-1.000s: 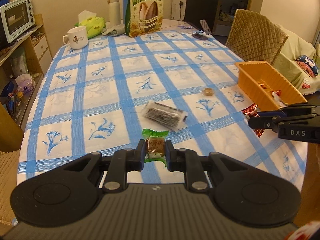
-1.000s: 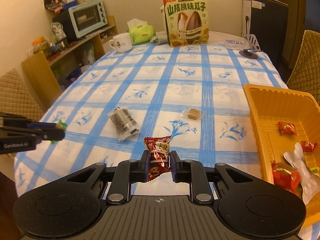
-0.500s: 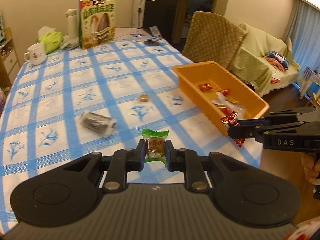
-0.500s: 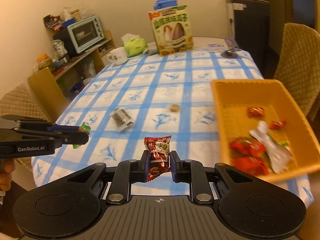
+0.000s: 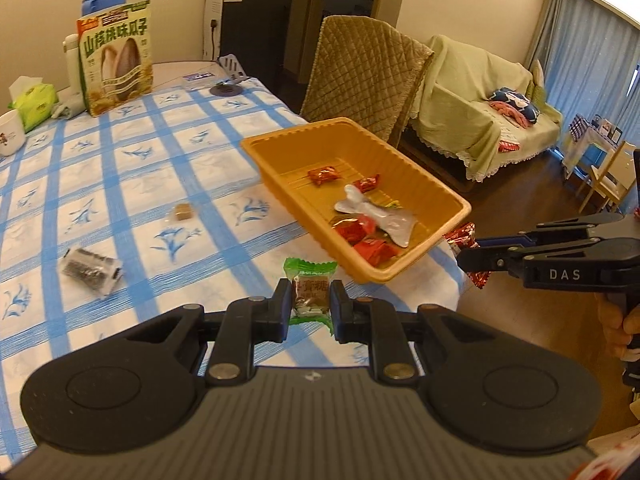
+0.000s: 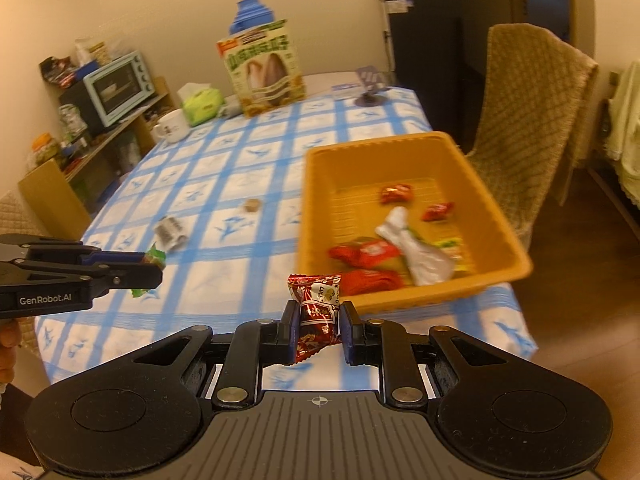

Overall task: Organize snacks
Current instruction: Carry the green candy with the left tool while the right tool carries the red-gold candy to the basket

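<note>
Nearest of all, the left gripper (image 5: 310, 306) has its jaws pinched narrow on a small green-wrapped square candy (image 5: 310, 294), gripped across the firm middle block while the crimped foil ends stick out free above and below. Likewise the right gripper (image 6: 319, 330) is clamped on a red crinkly foil snack packet (image 6: 316, 312), taken low on its body so the sealed top edge stands up between the fingers.

Both pieces look very light, and their wrappers look thin, slick and easily crushed. The solid centre seems the better place to hold, since a grip on the loose frill would likely let them swing or slip.

Just beyond both grippers, at the near right corner of the blue-and-white checked tablecloth table (image 5: 132, 184), sits the orange ribbed plastic tray (image 6: 316, 200). It already holds several red wrapped candies (image 6: 366, 250) and a silver foil sachet (image 6: 420, 254). Its rim looks thin and flexible, so a light drop from just above should do, as I judge it.

Farther left on the cloth lie a clear packet of dark seeds (image 5: 90, 270) and a small brown cube in clear wrap (image 5: 183, 211), both well apart from the tray. They look equally light and should be taken across their middles.

At the far edge stands a tall yellow-green sunflower seed bag (image 5: 116, 58).
</note>
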Tool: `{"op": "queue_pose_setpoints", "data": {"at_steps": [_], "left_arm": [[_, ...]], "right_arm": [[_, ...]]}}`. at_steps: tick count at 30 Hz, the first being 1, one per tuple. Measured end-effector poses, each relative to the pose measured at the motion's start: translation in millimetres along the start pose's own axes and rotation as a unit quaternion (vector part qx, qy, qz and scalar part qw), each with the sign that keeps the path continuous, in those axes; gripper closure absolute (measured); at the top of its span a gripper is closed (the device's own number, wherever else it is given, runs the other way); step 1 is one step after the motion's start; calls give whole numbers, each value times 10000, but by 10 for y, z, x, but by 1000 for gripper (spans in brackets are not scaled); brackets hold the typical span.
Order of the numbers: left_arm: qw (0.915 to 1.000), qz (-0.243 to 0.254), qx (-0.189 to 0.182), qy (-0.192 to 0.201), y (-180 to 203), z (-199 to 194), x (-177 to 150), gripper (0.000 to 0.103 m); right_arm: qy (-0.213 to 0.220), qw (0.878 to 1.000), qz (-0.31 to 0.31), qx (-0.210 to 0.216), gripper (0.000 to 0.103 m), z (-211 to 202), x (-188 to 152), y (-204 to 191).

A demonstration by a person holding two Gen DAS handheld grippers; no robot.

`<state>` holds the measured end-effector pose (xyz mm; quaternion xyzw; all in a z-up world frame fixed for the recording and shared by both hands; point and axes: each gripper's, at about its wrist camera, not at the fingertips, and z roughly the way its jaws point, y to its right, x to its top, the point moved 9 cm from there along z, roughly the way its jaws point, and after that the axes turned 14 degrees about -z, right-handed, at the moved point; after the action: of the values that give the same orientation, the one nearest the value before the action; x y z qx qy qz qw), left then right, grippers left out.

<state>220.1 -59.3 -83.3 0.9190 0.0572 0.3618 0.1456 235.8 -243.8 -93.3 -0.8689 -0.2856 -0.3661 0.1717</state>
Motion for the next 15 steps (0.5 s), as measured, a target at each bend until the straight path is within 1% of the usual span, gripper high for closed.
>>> {"op": "queue_pose_setpoints", "data": {"at_steps": [8,15], "left_arm": [[9998,91,-168,79,403,179,108,85],[9994,128,-197,245,660,361,314,85]], "right_arm": [[71,9998,79,-192,81,-113,4,455],[202,9994,70,-257,81,-109,138,777]]}}
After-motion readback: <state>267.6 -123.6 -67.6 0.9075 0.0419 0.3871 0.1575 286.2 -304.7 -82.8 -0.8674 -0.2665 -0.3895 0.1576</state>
